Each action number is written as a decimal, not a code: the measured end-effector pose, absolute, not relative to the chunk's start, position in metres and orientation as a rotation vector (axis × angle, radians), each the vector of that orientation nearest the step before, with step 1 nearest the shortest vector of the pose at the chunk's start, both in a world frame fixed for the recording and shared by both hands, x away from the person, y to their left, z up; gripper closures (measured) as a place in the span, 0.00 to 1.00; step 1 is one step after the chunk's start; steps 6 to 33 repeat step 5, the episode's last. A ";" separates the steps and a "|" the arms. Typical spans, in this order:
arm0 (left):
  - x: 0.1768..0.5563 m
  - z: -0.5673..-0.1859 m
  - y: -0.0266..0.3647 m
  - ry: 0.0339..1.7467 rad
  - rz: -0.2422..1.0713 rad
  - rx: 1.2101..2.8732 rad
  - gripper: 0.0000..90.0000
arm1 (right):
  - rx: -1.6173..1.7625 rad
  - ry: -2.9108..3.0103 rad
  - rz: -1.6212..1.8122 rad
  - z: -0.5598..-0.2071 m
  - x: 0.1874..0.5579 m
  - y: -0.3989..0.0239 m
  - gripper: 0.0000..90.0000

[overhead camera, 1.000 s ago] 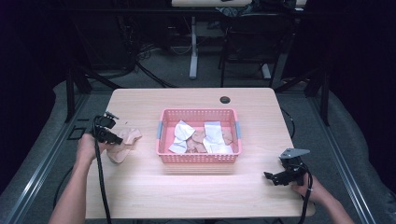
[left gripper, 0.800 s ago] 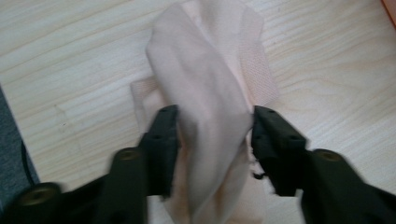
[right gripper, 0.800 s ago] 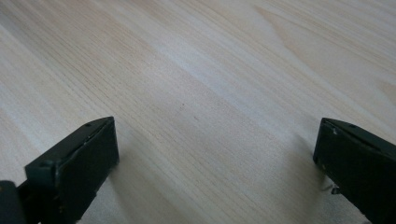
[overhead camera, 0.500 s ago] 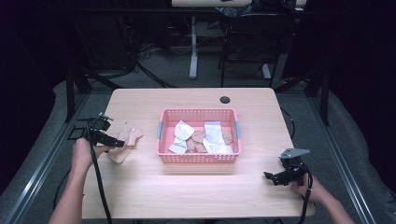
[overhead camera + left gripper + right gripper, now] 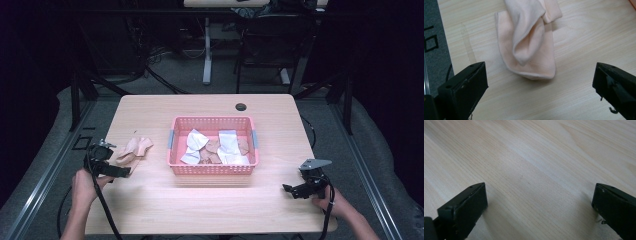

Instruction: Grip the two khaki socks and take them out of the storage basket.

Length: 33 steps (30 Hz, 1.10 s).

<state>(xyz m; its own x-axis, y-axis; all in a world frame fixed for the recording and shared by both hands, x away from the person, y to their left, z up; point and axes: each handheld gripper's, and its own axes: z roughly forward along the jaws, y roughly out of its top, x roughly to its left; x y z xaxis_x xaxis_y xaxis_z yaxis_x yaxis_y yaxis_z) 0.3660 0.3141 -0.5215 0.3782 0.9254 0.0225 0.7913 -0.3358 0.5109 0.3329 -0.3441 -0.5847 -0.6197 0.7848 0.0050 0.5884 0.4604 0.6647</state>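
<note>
At lower left of the high view, soft peach sock (image 5: pixel 133 149) seen folded and rumpled on the pale wood-grain counter (image 5: pixel 210 210), left claw (image 5: pixel 121 171) just beside it, jaws just opened wide with nothing clamped, right claw (image 5: pixel 289 189) held apart over bare counter at lower right, pink plastic lattice basket (image 5: pixel 212 168) at centre.

Socks (image 5: pixel 134 149) on the table (image 5: pixel 150 205), left of the basket (image 5: pixel 214 170).

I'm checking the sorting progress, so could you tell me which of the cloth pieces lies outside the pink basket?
The peach fabric sock lies alone on the wooden table, left of the pink plastic basket; the rest lie inside.
</note>
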 end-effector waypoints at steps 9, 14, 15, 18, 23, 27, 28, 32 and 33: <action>0.365 -0.526 0.322 1.507 0.450 2.199 0.00 | 1.166 2.420 0.919 -0.584 0.333 -0.344 0.00; 0.365 -0.526 0.322 1.507 0.450 2.199 0.00 | 1.166 2.420 0.919 -0.584 0.333 -0.344 0.00; 0.365 -0.526 0.322 1.507 0.450 2.199 0.00 | 1.166 2.420 0.919 -0.584 0.333 -0.344 0.00; 0.365 -0.526 0.322 1.507 0.450 2.199 0.00 | 1.166 2.420 0.919 -0.584 0.333 -0.344 0.00; 0.365 -0.526 0.322 1.507 0.450 2.199 0.00 | 1.166 2.420 0.919 -0.584 0.333 -0.344 0.00; 0.365 -0.526 0.322 1.507 0.450 2.199 0.00 | 1.166 2.420 0.919 -0.584 0.333 -0.344 0.00; 0.365 -0.526 0.322 1.507 0.450 2.199 0.00 | 1.166 2.420 0.919 -0.584 0.333 -0.344 0.00; 0.365 -0.526 0.322 1.507 0.450 2.199 0.00 | 1.166 2.420 0.919 -0.584 0.333 -0.344 0.00; 0.365 -0.526 0.322 1.507 0.450 2.199 0.00 | 1.166 2.420 0.919 -0.584 0.333 -0.344 0.00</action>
